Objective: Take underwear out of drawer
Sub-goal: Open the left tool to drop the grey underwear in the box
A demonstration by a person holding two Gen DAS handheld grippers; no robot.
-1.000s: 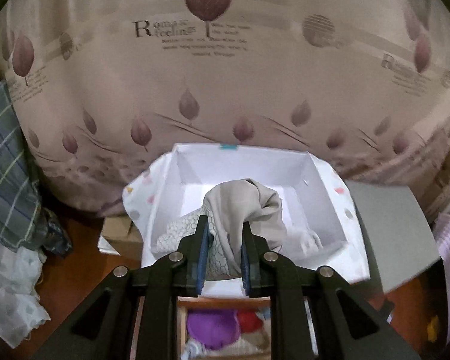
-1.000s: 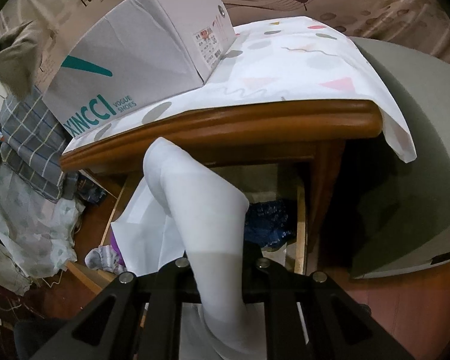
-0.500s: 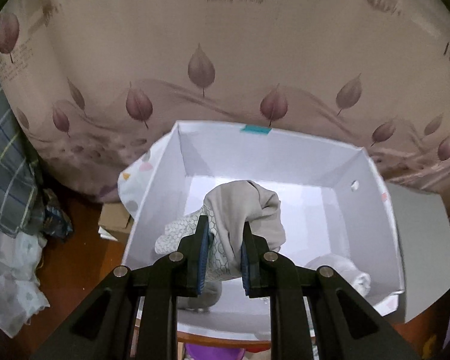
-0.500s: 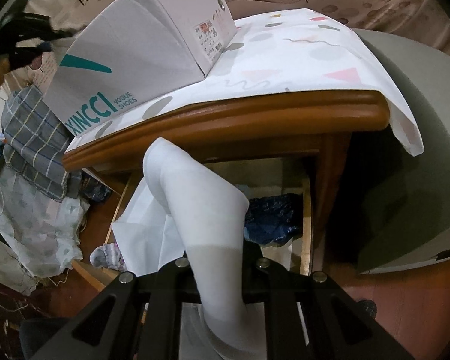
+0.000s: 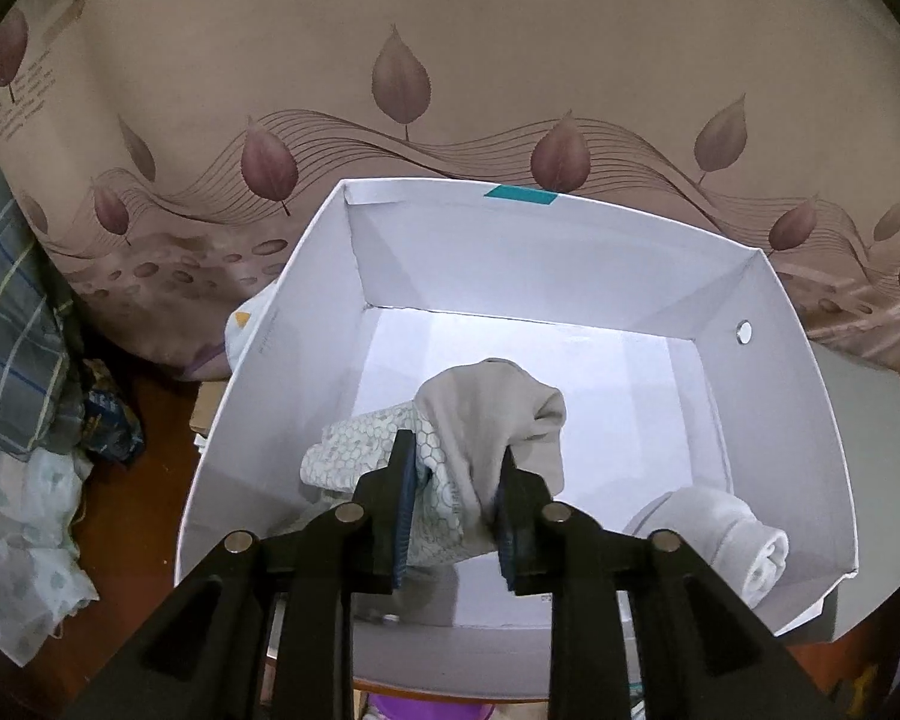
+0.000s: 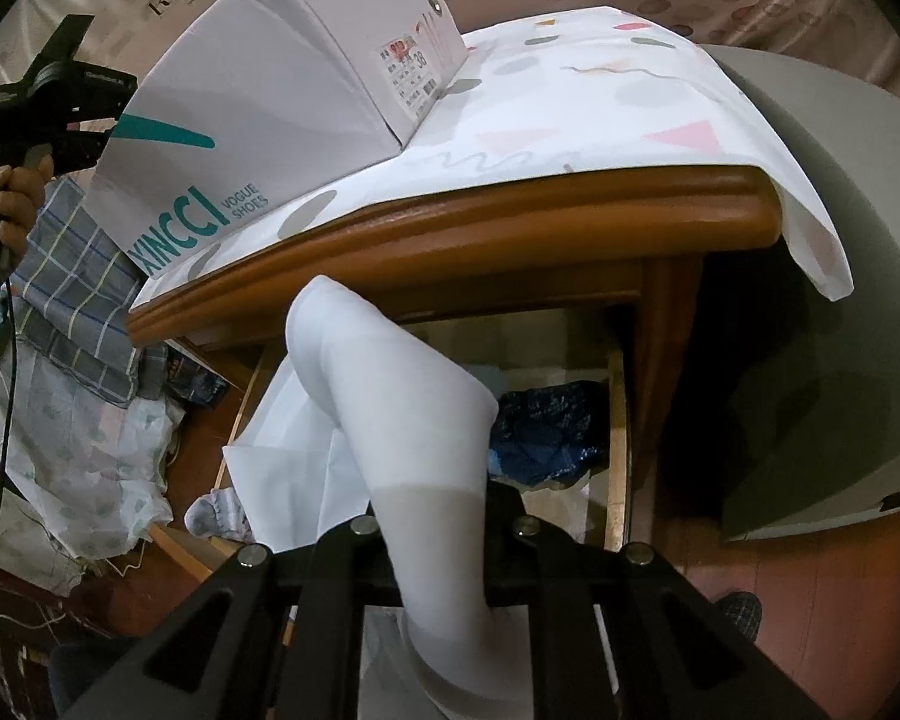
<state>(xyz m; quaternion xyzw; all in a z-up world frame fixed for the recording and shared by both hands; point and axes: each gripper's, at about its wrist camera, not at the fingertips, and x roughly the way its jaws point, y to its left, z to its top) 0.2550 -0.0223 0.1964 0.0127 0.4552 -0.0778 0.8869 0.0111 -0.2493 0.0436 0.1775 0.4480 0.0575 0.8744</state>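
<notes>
Left tool (image 5: 453, 507): jaws have just been opening, one beige-grey bunched cloth underwear piece with a honeycomb-print panel (image 5: 450, 456) between them, pads still against the fabric on both sides. It hangs just inside the one open white cardboard shoebox (image 5: 768, 396), low over its floor. Box contents: one rolled white cloth bundle (image 5: 726, 540) in the near right corner, rest of the floor bare. Box has a teal tape tab on the far rim and one round hole in the right wall. Behind it: beige curtain with mauve leaf print (image 5: 450, 60). Left of the box: plaid grey-blue fabric (image 5: 6, 324) heaped over pale dotted cloth.

Right tool (image 6: 438, 540): clenched on one smooth white sock (image 6: 402, 420), bent at the heel, toe end up. Beyond it: one open wooden drawer (image 6: 615, 420) under the bench top, holding one crumpled dark-blue glossy bundle (image 6: 546, 426), white paper liner and a grey-white striped sock at its left edge. The rounded brown wood bench (image 6: 510, 240) carries a white cloth with pastel shapes (image 6: 600, 102); the shoebox stands on it, "XINCCI VOGUE SHOES" in teal on the side. Far left: a hand (image 6: 12, 198) on the left tool's black handle.
</notes>
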